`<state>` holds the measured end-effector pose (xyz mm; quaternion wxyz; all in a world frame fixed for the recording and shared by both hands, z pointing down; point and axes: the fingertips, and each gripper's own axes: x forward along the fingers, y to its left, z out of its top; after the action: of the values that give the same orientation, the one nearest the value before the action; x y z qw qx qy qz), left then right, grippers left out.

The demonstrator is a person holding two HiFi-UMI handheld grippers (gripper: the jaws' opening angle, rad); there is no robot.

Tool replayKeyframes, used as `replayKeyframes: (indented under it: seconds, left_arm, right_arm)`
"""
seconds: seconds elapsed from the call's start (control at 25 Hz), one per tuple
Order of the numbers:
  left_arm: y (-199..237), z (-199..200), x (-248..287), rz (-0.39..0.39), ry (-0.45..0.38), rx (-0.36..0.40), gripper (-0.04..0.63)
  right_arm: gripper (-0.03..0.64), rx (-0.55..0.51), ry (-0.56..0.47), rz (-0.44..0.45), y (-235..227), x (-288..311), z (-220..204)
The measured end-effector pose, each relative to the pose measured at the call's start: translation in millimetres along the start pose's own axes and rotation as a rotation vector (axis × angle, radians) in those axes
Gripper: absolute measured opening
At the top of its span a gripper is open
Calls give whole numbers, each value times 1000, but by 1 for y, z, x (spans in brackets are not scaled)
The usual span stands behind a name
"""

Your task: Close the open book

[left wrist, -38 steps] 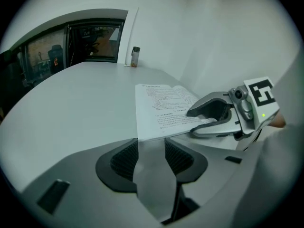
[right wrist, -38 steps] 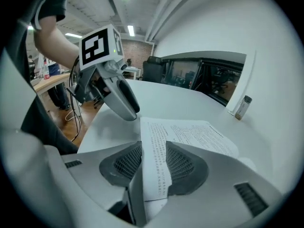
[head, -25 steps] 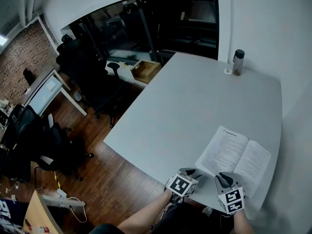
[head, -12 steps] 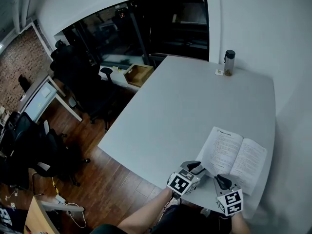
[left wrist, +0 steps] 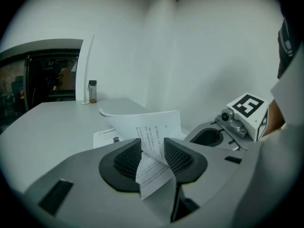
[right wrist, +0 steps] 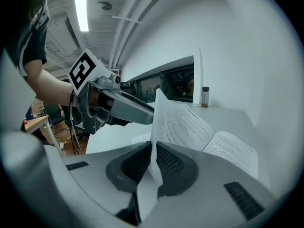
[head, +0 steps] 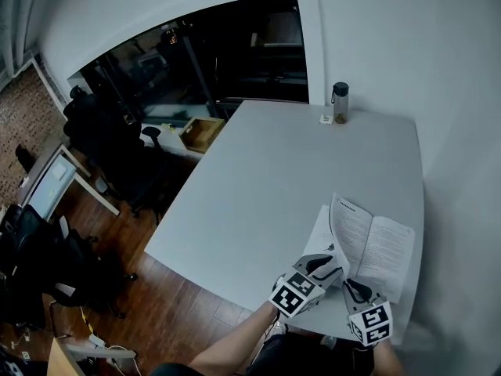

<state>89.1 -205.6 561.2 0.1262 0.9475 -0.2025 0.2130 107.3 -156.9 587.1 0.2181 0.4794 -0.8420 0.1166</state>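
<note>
two grippers, one book, one bottle, one desk. at the bottom of the head view, the jaws of the right gripper have just been closing and now pinch the lower edge of a page. the left gripper, just beside it, clamps the same page. the book lies open at the lower right, near the near and right edges of the desk, close to the wall. left of it and behind it there is wide bare desk. the bottle stands at the far edge. a second ago this page lay flat; now it stands up.
</note>
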Motion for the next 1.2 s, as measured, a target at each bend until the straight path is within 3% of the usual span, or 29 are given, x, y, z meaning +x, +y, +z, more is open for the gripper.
replayKeyframes:
  seconds: [0.64,0.88,1.2]
  left_arm:
    - [-70,31,42,-148,-13,85,155]
    - [-71,36,48,-138,-12,81,155]
    - [-66,5,59,-113,89,66,155]
  right_arm:
    - [89,67,-44,-87,-38,-47,6]
    - [74,209,-61,-143,-52,-66,-12]
    - [77,411,16,-217,-78,-79,-51]
